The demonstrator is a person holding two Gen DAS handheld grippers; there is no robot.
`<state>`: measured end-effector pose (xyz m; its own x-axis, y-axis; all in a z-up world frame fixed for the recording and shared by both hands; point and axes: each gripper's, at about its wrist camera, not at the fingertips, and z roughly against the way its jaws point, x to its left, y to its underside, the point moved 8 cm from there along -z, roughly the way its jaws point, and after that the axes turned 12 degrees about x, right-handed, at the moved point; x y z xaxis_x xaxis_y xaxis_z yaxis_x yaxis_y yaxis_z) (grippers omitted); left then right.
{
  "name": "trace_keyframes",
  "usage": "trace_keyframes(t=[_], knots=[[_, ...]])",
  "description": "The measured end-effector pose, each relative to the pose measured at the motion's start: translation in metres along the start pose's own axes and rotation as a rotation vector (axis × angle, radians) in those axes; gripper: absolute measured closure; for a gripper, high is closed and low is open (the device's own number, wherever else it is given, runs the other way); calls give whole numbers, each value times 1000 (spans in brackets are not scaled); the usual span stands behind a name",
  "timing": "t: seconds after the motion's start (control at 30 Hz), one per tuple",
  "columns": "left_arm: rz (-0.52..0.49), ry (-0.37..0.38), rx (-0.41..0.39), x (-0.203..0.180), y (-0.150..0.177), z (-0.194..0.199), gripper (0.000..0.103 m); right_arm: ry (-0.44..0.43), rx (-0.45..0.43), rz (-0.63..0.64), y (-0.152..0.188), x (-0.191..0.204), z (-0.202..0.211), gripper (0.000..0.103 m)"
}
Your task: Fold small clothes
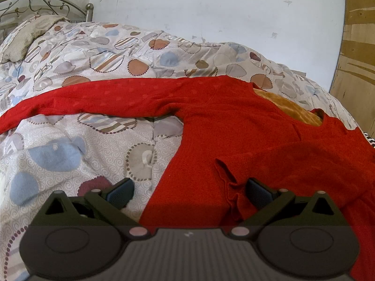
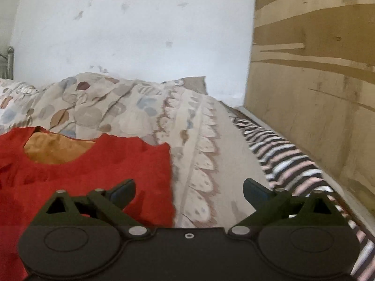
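Note:
A red knit sweater [image 1: 225, 121] with an orange lining at its neck [image 1: 290, 110] lies spread on the patterned bedspread [image 1: 70, 154]. One sleeve [image 1: 93, 100] stretches out to the left. Another sleeve is folded across the body, its cuff [image 1: 228, 182] bunched near my left gripper [image 1: 187, 193]. That gripper is open and empty, low over the sweater's left side edge. In the right wrist view the sweater [image 2: 93, 173] shows its shoulder and neck. My right gripper [image 2: 188, 193] is open and empty over the sweater's right edge and the bedspread [image 2: 206, 164].
A white wall [image 1: 211, 11] runs behind the bed. A metal headboard [image 1: 35, 4] and a pillow [image 1: 28, 37] are at far left. A plywood panel [image 2: 316, 82] stands at right, with a striped cloth [image 2: 281, 159] along the bed's right edge.

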<state>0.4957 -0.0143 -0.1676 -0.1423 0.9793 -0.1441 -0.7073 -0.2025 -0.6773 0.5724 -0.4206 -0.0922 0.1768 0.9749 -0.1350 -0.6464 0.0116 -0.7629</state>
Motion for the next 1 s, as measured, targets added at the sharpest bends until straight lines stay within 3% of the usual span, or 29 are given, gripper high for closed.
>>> trace_keyframes(t=[0.13, 0.2, 0.4, 0.47, 0.63, 0.73, 0.83, 1.0], knots=[[-1, -1, -1, 0, 0, 0, 0, 108, 68, 18, 19, -6, -34, 1], [-1, -1, -1, 0, 0, 0, 0, 71, 68, -48, 25, -14, -37, 1], [9, 13, 0, 1, 0, 0, 0, 39, 69, -51, 25, -15, -38, 1], [34, 56, 3, 5, -2, 3, 0, 1, 69, -53, 18, -16, -30, 1], [115, 178, 68, 28, -17, 21, 0, 69, 24, 32, 4, -2, 31, 1], [205, 254, 68, 64, -32, 44, 0, 28, 54, 81, 14, 22, 69, 1], [312, 261, 22, 119, -47, 63, 0, -42, 83, 97, 37, 57, 105, 1], [433, 81, -13, 223, -58, 69, 0, -212, 46, 176, 69, 129, 151, 0]])
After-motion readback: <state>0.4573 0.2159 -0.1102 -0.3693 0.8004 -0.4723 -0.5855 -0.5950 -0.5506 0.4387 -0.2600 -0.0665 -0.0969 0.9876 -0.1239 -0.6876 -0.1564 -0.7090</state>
